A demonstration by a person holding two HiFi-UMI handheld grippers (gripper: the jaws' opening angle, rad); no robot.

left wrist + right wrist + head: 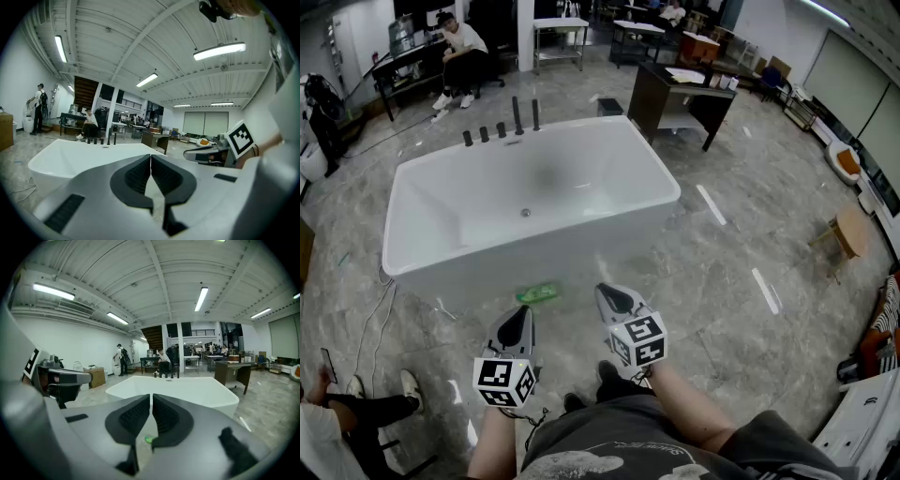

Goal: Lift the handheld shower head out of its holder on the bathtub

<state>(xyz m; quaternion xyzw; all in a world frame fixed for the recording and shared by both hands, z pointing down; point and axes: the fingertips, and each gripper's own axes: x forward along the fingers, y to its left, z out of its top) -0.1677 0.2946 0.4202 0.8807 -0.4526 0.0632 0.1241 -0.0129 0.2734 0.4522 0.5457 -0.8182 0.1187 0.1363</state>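
A white freestanding bathtub (422,272) stands ahead on the grey floor. On its far rim is a row of black fittings; two taller black rods (517,116) rise among them, and I cannot tell which one is the handheld shower head. The same fittings (108,137) look small and distant in the left gripper view, and the fittings (171,373) are just as far in the right gripper view. My left gripper (517,319) (151,157) and right gripper (614,298) (152,397) hover close to my body, short of the tub's near wall. Both are shut and hold nothing.
A green object (537,293) lies on the floor against the tub's near wall. A dark desk (675,94) stands beyond the tub's right corner. A person (461,52) sits at the back left, and someone's legs (366,408) are at lower left. A wooden stool (848,230) is at right.
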